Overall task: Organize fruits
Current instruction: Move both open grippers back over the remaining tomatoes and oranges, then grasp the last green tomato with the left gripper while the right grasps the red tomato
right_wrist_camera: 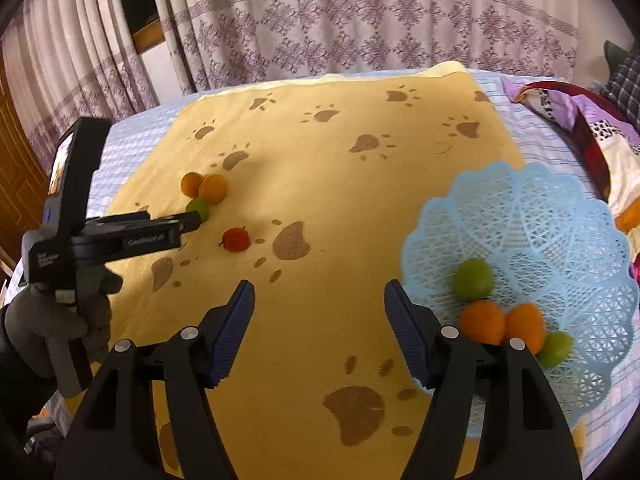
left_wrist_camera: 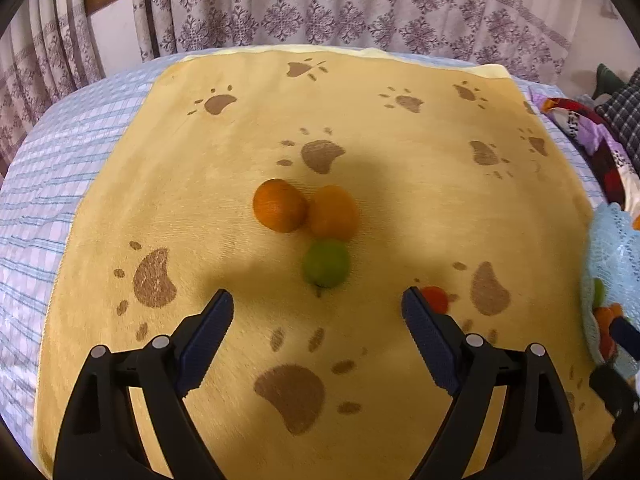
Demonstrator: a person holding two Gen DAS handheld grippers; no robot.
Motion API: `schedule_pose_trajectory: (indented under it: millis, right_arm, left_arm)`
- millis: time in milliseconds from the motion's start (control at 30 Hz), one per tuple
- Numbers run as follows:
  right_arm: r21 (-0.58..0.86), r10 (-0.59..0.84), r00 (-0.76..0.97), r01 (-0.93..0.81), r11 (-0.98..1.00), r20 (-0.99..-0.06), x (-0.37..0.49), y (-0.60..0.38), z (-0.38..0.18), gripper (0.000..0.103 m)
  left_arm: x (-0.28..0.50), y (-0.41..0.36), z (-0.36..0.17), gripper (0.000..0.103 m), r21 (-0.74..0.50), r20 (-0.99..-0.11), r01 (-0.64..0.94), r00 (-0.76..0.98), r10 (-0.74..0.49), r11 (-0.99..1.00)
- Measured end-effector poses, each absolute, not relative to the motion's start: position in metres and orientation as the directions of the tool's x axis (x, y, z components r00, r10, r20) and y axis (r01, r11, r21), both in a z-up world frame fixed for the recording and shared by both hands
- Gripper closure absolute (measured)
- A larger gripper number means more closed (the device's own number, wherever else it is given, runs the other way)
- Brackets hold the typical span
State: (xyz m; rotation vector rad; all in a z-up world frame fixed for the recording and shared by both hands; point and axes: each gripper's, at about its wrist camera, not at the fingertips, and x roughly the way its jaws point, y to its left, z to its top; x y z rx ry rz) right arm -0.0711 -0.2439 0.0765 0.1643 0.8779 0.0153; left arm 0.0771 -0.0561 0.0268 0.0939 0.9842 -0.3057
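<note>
1. Fruits lie on a yellow paw-print blanket (left_wrist_camera: pixel 400 216) spread over a blue checked sheet (left_wrist_camera: pixel 60 184); the sheet shows as a wide bare strip along the blanket's left edge.
2. Near the blanket's middle sit two orange fruits, the left orange (left_wrist_camera: pixel 279 205) touching the right orange (left_wrist_camera: pixel 334 212), with a green fruit (left_wrist_camera: pixel 326 263) touching the right one from the near side.
3. The left gripper (left_wrist_camera: pixel 318 314) hovers just short of this cluster with its jaws spread wide and nothing between them; the green fruit lies just ahead of the gap.
4. In the right wrist view the left gripper (right_wrist_camera: pixel 188 222) is seen side-on, held by a gloved left hand (right_wrist_camera: pixel 52 320), its tip beside the green fruit (right_wrist_camera: pixel 199 209).
5. A small red fruit (right_wrist_camera: pixel 236 239) lies alone just to the right of the cluster, apart from it, close by the left gripper's right finger.
6. Between the red fruit and the basket runs a broad stretch of bare blanket.
7. The right gripper (right_wrist_camera: pixel 319 330) hangs over this stretch, jaws wide apart and empty.
8. A light blue lattice basket (right_wrist_camera: pixel 560 232) sits at the blanket's right edge, overlapping onto the sheet.
9. Inside it lie two green and two orange fruits, clustered near its near-left rim, just beside the right gripper's right finger.
10. Beyond the basket, a patchwork quilt (right_wrist_camera: pixel 592 120) lies along the bed's right side; a patterned curtain (right_wrist_camera: pixel 360 20) hangs behind the far edge.
</note>
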Motion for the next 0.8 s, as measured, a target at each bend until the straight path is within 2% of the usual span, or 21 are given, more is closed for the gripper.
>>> schedule_pose_trajectory:
  millis: [367,500,600,733,800]
  right_arm:
    - [0.154,0.104,0.601,0.031,0.988,-0.792,-0.06,-0.228,0.061,0.034]
    - [0.156,0.11,0.587,0.029,0.987,-0.802,-0.056,-0.224,0.055,0.034]
    - [0.165,0.121,0.574,0.026,0.986,-0.81,-0.053,-0.222,0.05,0.034]
    - [0.188,0.142,0.559,0.024,0.982,-0.817,-0.045,-0.218,0.045,0.034]
    - [0.197,0.155,0.554,0.018,0.98,-0.818,-0.039,-0.215,0.043,0.034]
  left_arm:
    - [0.109,-0.061,0.006,0.041,-0.053,-0.847,0.312,0.489,-0.209,0.948]
    - [0.116,-0.063,0.002,0.044,-0.046,-0.846,0.314,0.492,-0.204,0.948]
    - [0.118,-0.063,0.003,0.052,-0.061,-0.843,0.32,0.491,-0.22,0.945]
    - [0.115,-0.064,0.005,0.068,-0.077,-0.839,0.338,0.486,-0.244,0.938]
    - [0.112,-0.062,0.008,0.072,-0.092,-0.836,0.339,0.484,-0.258,0.936]
